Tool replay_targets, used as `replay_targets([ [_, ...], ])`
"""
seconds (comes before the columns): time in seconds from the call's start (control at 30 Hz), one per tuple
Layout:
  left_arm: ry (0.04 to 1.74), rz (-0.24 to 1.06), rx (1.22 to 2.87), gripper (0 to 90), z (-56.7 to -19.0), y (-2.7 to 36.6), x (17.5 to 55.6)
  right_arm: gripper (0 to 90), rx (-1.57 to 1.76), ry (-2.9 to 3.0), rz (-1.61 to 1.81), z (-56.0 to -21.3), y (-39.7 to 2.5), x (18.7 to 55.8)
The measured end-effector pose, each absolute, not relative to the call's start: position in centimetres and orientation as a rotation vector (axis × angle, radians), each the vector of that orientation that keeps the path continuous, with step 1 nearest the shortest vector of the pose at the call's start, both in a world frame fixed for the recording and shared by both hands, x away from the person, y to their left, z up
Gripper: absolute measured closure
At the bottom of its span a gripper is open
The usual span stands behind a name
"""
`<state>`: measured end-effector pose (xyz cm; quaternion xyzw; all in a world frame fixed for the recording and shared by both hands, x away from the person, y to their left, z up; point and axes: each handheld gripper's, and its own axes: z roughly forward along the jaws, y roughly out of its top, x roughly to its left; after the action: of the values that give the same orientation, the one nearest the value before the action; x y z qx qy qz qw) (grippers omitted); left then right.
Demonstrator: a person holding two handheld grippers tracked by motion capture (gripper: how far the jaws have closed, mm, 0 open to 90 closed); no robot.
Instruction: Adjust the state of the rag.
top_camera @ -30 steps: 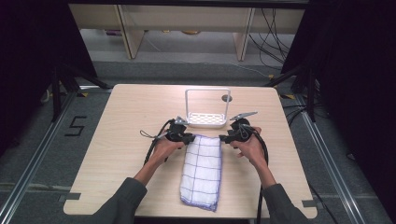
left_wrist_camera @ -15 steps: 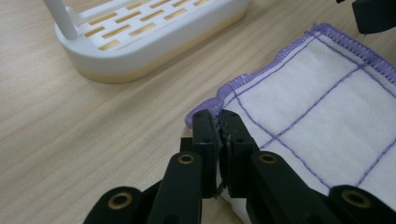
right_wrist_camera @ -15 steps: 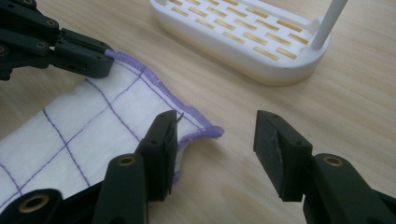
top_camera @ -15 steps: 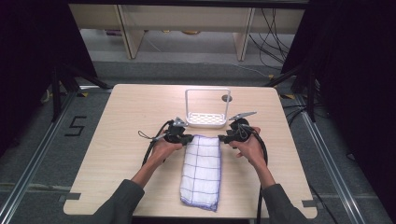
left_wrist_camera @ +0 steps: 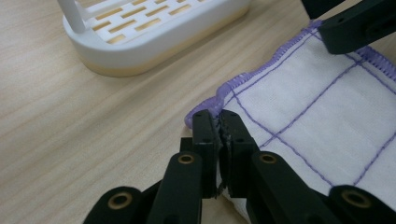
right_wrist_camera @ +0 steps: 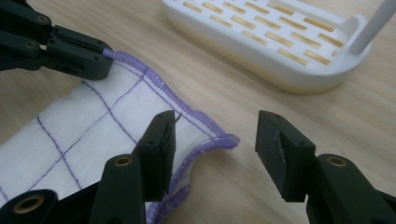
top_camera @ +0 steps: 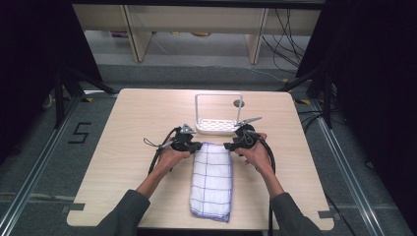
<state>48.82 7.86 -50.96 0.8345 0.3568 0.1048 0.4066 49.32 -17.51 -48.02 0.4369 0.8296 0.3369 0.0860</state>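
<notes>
Cloth (top_camera: 211,179) is seen lying lengthwise on the desk (top_camera: 123,147), folded into a narrow strip, near end close to the person's edge, far end just short of the white rack (top_camera: 219,125).

Left hand-held gripper (left_wrist_camera: 217,133): jaws are pressed together on the far left corner of the cloth, purple hem pinched between them. That grasp is judged done.

Right hand-held gripper (right_wrist_camera: 212,140): jaws are held apart, straddling the far right corner. One jaw rests on the cloth just inside the hem; the other stands over bare desk beyond the corner. Nothing is clamped yet.

In the high view both hand-held grippers are placed at the far end of the cloth, left (top_camera: 189,145) and right (top_camera: 236,145), one at each corner.

Status, as judged: cloth is flat and not lifted. One corner secured, second corner lined up but not closed on. Left to do: right jaws to be shut on the hem, then the far edge to be handled as a pair, probably a lift or a fold. Which of the two cannot be told.

The rack beyond is empty and untouched.
</notes>
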Motion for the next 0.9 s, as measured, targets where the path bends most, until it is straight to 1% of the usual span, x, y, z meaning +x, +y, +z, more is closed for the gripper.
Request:
replay_targets([
  [0.07,0.902,0.263,2.103,85.0,-51.0,8.0,48.8,49.9,1.268,2.496,0.979,-48.6,-17.2,49.7],
  [0.13,0.898,0.256,2.105,84.9,-51.0,8.1,48.8,54.3,1.285,2.520,0.970,-48.8,-16.9,49.6],
  [0.57,0.901,0.260,2.093,84.5,-50.8,8.5,48.5,53.7,1.250,2.581,0.918,-49.1,-16.0,48.3],
  [0.7,0.891,0.262,2.094,84.5,-50.8,8.5,48.5,55.0,1.280,2.577,0.917,-49.1,-15.5,47.7],
  [0.83,0.902,0.259,2.085,84.5,-50.9,8.6,48.4,60.1,1.246,2.602,0.889,-49.3,-15.5,47.7],
  [0.9,0.896,0.260,2.091,84.6,-51.0,8.6,48.4,64.2,1.248,2.603,0.895,-49.5,-15.4,47.8],
])
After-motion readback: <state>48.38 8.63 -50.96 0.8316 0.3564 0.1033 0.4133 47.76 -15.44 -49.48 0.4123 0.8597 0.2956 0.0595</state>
